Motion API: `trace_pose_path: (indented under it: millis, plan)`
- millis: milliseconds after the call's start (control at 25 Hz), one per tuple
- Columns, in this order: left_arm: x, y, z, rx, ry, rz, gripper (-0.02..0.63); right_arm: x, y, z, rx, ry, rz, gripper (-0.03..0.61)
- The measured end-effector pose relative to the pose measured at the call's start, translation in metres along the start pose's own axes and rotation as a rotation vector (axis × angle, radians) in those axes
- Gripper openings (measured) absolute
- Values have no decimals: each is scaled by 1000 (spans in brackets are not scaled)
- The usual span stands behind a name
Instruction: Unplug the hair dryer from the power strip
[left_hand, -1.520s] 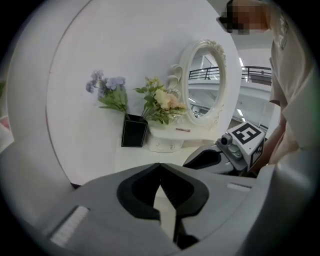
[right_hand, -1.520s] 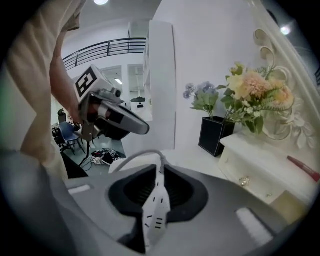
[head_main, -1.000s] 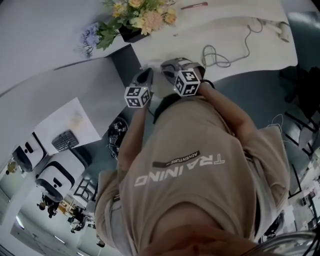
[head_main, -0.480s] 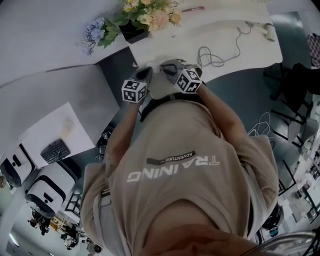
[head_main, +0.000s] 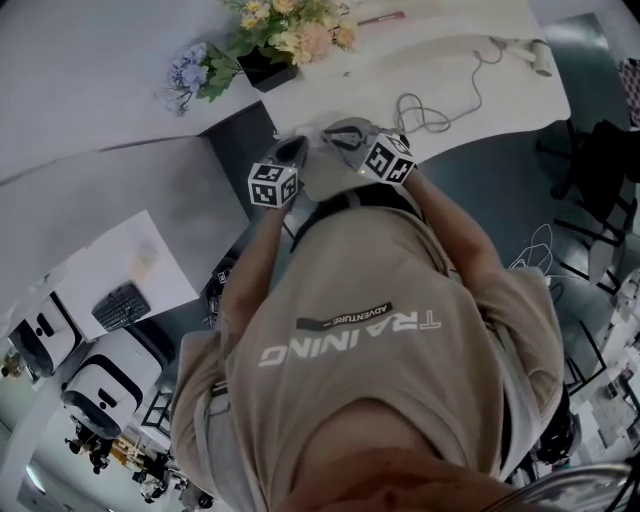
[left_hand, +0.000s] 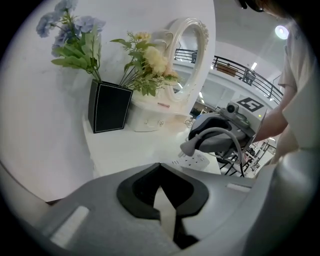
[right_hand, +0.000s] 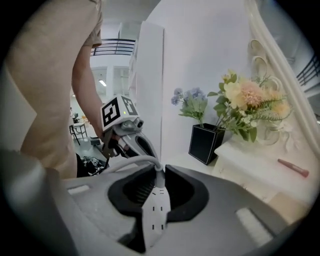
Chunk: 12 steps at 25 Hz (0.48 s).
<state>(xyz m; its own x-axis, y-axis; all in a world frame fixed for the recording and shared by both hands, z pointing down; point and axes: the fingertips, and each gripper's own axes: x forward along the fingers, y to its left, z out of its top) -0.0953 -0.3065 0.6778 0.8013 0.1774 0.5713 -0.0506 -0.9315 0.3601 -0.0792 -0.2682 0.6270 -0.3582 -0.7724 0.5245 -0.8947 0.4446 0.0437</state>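
Observation:
In the right gripper view my right gripper (right_hand: 157, 192) has the white power strip (right_hand: 156, 215) between its jaws. The jaws are closing and the pads sit against the strip's sides. The strip's grey cord (right_hand: 135, 162) leaves the tips and curves away to the left. From the left gripper view the right gripper (left_hand: 200, 144) hangs over the table with the strip's socket face (left_hand: 194, 161) below it. My left gripper (left_hand: 165, 200) shows a narrow white sliver between near-closed jaws; what it is stays unclear. The hair dryer (head_main: 540, 58) lies far right, its white cord (head_main: 430, 110) looped on the table.
Both grippers (head_main: 290, 152) (head_main: 335, 133) hover side by side at the near edge of the white table (head_main: 500, 100). A black vase of flowers (left_hand: 107, 106), an oval mirror (left_hand: 192, 55) and a pink pen (right_hand: 293, 168) stand further back. The person's shirt hides everything below.
The head view has swung slightly. Both grippers stay close together at the table's edge; no take or release shows from this view.

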Motion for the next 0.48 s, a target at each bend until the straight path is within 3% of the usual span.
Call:
trace_pose_path:
  millis: [120,480]
  plan:
    - [-3,-2,9,31,-40,13,6,-16,-2,11,6,-19,-6,69]
    - [-80,-36,66,75,-319,109,6,-68,2,52,33,-118,-13,69]
